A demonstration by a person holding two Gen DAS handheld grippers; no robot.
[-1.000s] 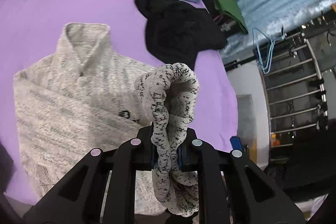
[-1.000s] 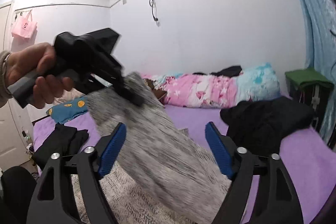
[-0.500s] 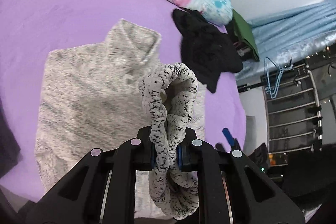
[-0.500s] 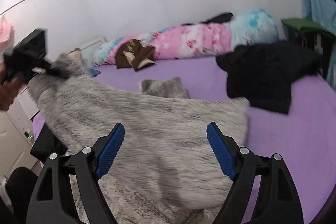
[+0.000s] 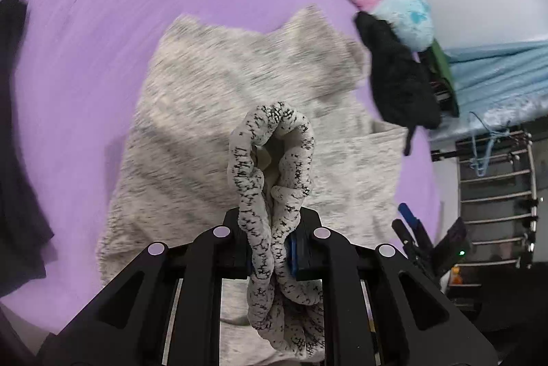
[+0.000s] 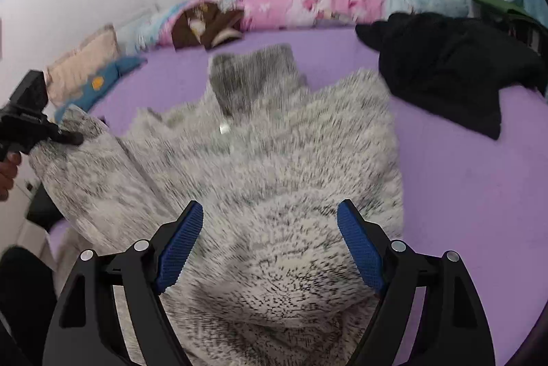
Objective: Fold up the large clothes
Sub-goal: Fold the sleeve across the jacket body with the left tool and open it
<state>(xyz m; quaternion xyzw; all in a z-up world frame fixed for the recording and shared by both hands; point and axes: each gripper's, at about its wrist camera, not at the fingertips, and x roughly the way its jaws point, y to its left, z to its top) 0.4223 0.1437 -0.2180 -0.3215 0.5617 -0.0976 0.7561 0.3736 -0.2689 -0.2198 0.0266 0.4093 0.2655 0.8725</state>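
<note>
The left gripper (image 5: 272, 249) is clamped on the cuff (image 5: 270, 157) of a grey knit sweater (image 6: 274, 167) spread on the purple bed (image 6: 462, 194), one sleeve mid-fold, while the right gripper (image 6: 270, 239) hovers released; body folds seemingly remain.

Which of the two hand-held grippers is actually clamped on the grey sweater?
The left hand-held gripper: it pinches a bunched cuff of the sweater. The right hand-held gripper is open above the fabric, holding nothing.
</note>
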